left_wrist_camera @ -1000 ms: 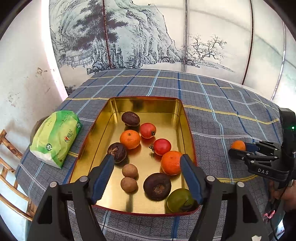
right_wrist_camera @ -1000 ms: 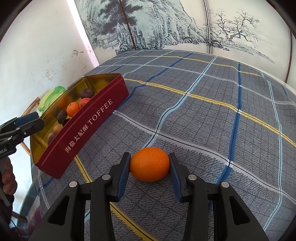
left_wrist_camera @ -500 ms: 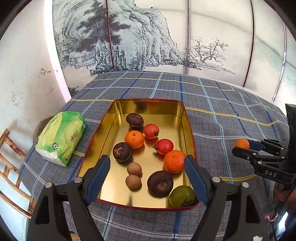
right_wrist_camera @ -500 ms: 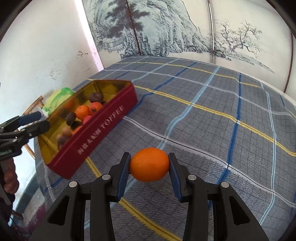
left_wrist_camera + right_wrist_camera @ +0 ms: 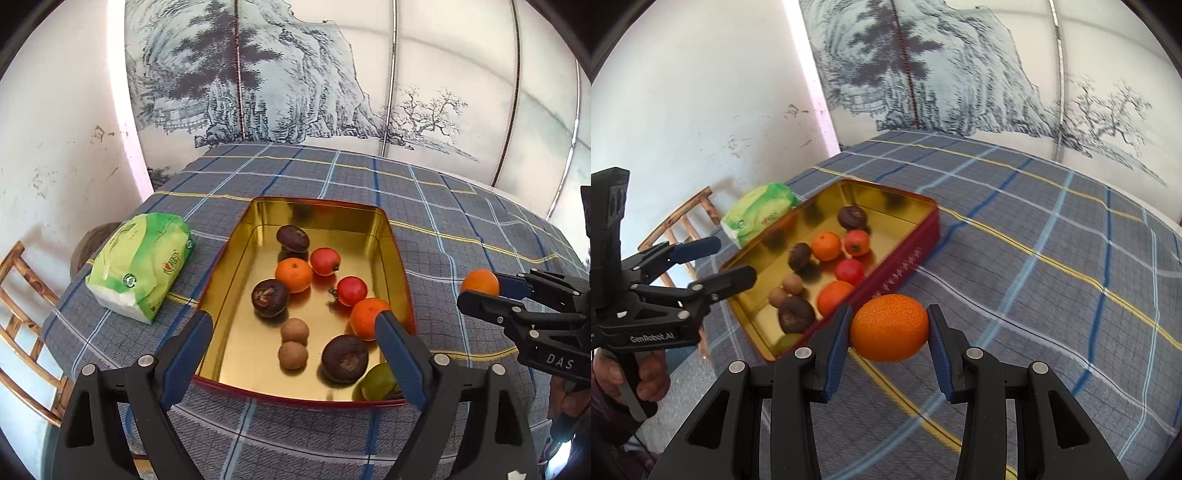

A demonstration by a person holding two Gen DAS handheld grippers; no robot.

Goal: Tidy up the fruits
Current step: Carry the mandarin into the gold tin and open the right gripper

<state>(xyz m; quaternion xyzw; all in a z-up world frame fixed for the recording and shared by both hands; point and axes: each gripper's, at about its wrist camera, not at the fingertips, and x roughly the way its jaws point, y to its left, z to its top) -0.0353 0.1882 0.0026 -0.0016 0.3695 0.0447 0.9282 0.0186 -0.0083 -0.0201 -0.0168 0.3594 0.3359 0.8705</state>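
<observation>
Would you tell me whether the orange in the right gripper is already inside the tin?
Not yet. The orange is clamped in the right gripper, beside the tin and clear of the cloth.

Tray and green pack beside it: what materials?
Tray: looks like thin metal, glossy gold inside, since the fruits mirror in its walls; red painted outside. Green pack: apparently soft printed plastic film, crinkled and slightly shiny.

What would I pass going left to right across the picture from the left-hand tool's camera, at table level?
Wooden chair → green packet → gold tin holding fruit → orange pinched in the right gripper.
</observation>
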